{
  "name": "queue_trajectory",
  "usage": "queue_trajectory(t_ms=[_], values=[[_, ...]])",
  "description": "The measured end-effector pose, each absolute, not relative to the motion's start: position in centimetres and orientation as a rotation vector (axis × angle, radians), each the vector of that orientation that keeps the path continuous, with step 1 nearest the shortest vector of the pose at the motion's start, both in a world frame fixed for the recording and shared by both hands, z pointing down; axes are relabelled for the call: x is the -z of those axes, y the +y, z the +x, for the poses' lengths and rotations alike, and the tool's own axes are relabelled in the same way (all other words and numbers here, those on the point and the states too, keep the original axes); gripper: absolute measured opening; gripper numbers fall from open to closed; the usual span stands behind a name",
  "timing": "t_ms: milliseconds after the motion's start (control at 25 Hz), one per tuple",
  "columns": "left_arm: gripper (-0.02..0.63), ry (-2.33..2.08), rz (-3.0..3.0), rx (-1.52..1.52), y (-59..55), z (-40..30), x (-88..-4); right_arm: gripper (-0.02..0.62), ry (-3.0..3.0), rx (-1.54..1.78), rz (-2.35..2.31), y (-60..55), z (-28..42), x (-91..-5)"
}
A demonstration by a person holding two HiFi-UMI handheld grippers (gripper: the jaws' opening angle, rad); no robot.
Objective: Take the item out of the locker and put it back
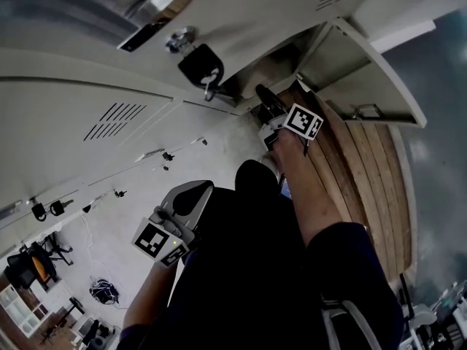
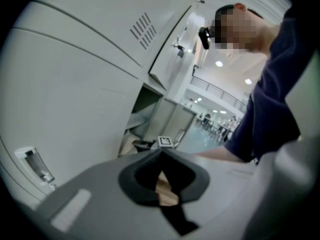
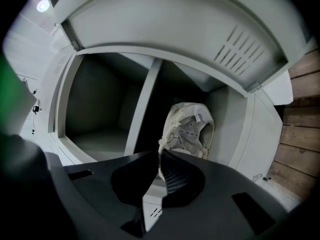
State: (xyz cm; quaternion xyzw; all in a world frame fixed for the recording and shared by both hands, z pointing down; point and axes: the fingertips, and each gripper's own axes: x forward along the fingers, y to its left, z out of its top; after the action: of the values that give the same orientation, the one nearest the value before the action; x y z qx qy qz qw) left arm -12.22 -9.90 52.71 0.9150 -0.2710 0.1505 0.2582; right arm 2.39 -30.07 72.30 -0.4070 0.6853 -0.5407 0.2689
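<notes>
right claw (image 3: 161, 155): pinching white shoe (image 3: 192, 129) edge | open locker (image 3: 95, 99) straight ahead, beyond shoe | left claw (image 2: 161, 153): pressed together, empty

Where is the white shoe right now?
In the right gripper view, the white shoe is pinched in the right tongs, at the open locker, just right of its middle divider.

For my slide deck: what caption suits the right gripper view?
Right tool closed on a white shoe in the open locker.
</notes>
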Motion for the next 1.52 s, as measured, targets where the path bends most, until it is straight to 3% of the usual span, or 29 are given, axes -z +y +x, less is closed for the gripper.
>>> queue_trajectory(t_ms=[680,1520], values=[[0.003,-0.697,2.501,-0.336,-3.7,-11.7,-44.3,0.018,1.822,1.489,-1.192,-20.7,5.1,-65.0],[0.003,-0.678,2.622,-0.187,0.4,-13.2,-34.4,0.018,1.863,1.362,-1.195,-7.7,7.9,-49.0]])
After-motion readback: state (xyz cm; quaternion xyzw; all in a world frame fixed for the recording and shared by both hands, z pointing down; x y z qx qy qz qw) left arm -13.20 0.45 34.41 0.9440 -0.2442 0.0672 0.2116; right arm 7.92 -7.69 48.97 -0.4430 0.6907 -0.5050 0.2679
